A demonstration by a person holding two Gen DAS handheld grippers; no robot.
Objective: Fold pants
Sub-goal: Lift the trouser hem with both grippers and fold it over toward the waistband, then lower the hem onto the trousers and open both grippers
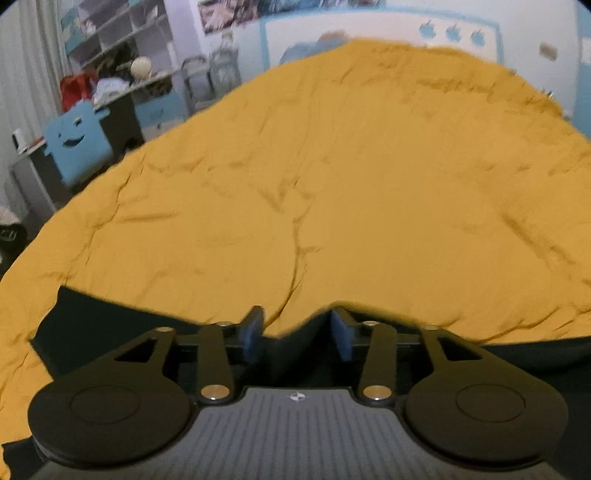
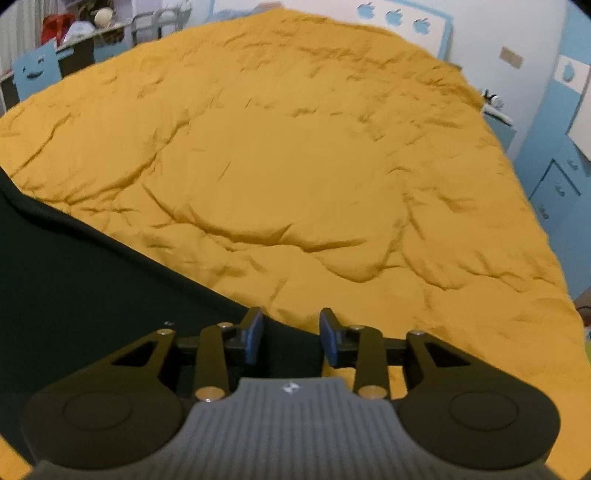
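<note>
Both jaws stand parted, gripping nothing. The dark pants (image 2: 92,288) lie flat on the bed (image 2: 295,147), their far edge just under the left gripper (image 1: 297,332) and right gripper (image 2: 291,338). Judging by this, lift clear without snagging the fold.

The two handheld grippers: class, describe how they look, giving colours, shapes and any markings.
The left gripper and right gripper look alike: black linkage arms with brass-coloured pivot pins, two round black discs at the base, blue pads on the fingers, and a grey ribbed body bearing a small white emblem. No cables or sleeves show.

blue-white walls (image 2: 535,44), cluttered shelves (image 1: 122,33)
</note>
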